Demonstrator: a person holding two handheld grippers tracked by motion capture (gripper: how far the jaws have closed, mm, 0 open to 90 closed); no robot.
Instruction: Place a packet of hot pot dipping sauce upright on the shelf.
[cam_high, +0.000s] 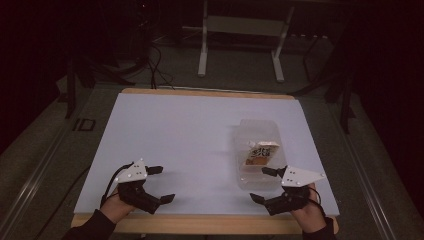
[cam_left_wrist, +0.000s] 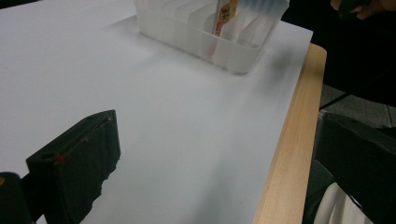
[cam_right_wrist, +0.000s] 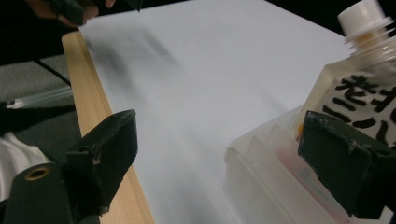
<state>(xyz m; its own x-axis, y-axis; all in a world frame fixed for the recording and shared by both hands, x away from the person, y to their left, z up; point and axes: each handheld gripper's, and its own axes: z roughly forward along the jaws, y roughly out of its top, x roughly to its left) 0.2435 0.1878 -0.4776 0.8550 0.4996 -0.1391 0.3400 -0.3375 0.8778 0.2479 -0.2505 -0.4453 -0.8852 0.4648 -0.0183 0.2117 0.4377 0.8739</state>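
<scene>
While both tools are held low near the bottom edge of the high view, no object is gripped, so the step in hand is judged to be the approach, before any grasp. The left gripper is seen at lower left with its jaws spread wide over the bare white table, and nothing lies between them. The right gripper is seen at lower right, likewise spread and empty, just beside the near end of the clear plastic bin. Inside that bin, right of centre in the high view, a small bottle with an orange-and-white label is held, apparently leaning between the dividers, though the dim picture leaves its exact tilt uncertain. In the right gripper view the bottle with its white cap is found at the upper right, close behind one jaw. A short advance of the right gripper over the bin wall is judged to be called for next, with the jaws brought to either side of the bottle before being closed.
</scene>
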